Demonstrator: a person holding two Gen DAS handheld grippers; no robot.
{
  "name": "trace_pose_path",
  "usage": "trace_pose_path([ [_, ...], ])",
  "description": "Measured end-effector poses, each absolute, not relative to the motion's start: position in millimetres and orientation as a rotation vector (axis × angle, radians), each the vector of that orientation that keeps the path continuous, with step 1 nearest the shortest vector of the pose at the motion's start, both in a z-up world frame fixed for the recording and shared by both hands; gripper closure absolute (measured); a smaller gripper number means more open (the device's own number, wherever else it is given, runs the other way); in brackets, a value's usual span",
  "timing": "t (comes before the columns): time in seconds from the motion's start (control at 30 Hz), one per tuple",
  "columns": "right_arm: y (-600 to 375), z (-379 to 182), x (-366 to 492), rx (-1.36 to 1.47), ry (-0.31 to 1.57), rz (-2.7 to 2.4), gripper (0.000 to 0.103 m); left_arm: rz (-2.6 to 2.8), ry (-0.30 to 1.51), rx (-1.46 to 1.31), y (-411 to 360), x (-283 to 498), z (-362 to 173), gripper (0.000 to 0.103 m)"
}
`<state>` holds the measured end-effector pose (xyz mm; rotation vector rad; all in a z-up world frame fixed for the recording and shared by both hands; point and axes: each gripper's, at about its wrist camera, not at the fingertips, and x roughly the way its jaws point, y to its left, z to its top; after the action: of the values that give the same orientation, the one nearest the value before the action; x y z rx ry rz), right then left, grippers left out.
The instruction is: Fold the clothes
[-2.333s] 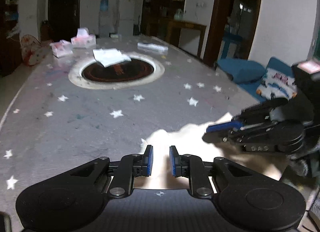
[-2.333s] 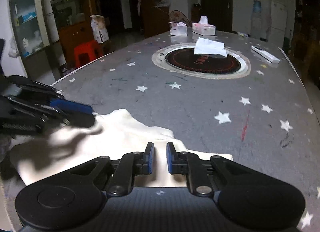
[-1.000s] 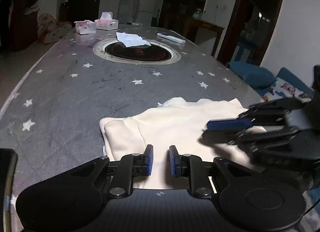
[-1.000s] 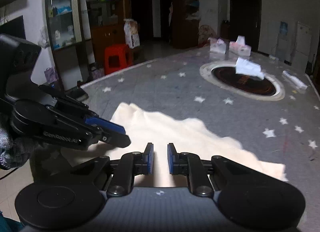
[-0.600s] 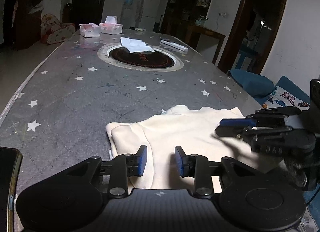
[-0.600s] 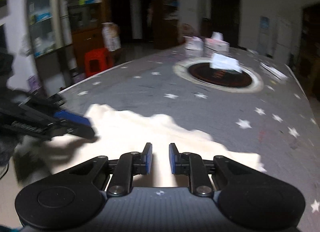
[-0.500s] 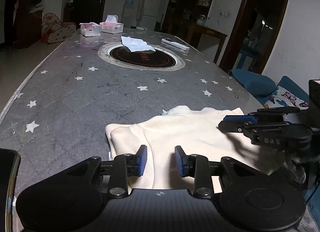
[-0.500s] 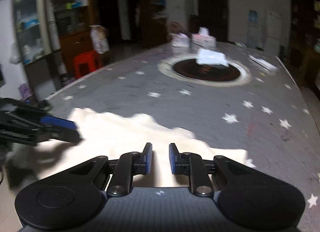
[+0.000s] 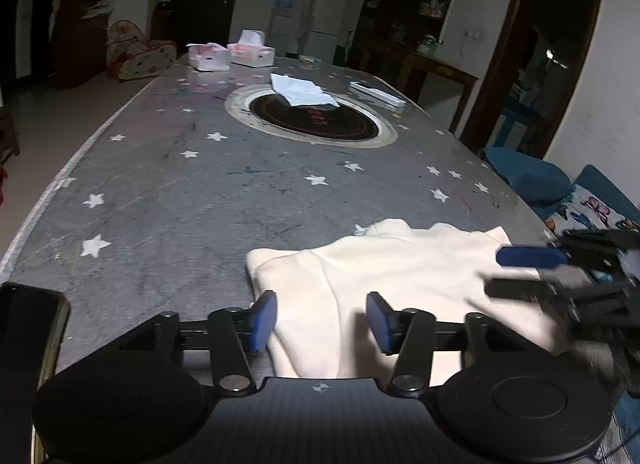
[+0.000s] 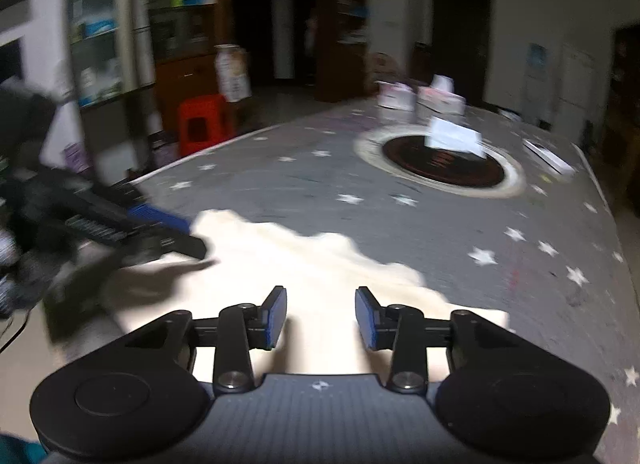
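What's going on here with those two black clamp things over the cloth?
A person is folding a cream garment on a grey star-patterned table, using a handheld gripper in each hand. Right now the left gripper and the right gripper are both open, poised over the garment's near edge and holding nothing. The garment lies partly folded near the table's edge. The right view is blurred.

Dim room, fisheye-bent edges, right wrist view motion-blurred, dark corners

Tissue boxes (image 9: 232,54) beyond a hotplate (image 9: 314,120) (paper-draped), red stool (image 10: 202,120).
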<state>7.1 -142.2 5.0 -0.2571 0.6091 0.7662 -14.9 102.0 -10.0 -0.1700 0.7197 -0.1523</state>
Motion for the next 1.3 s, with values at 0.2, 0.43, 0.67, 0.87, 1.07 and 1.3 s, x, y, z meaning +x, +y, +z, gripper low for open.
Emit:
trace_pose_path([
  [0.2, -123.2, 2.6, -21.8, -0.313, 0.597, 0.853, 0.05, -0.14, 0.732, -0.177, 103.2, -19.8, -10.3, 0.035],
  [0.43, -124.0, -8.7, -29.3, -0.297, 0.625, 0.844, 0.045, -0.125, 0.741, -0.17, 99.4, -24.3, -9.6, 0.018],
  [0.67, -119.6, -9.2, -33.0, -0.307, 0.615, 0.854, 0.033, -0.104, 0.744, -0.167, 98.4, -28.1, -7.7, 0.003],
  [0.87, -105.3, -6.9, -40.9, -0.363, 0.595, 0.904, 0.033, -0.078, 0.749, -0.178, 104.3, -30.9, -7.1, 0.0],
  [1.07, -83.8, -5.8, -52.2, -0.446, 0.565, 0.969, 0.033, -0.033, 0.763, -0.211, 117.6, -32.4, -8.6, 0.0],
  [1.3, -57.1, -5.5, -62.7, -0.526, 0.534, 1.024, 0.04, 0.017, 0.765, -0.317, 139.3, -34.6, -8.3, 0.0],
])
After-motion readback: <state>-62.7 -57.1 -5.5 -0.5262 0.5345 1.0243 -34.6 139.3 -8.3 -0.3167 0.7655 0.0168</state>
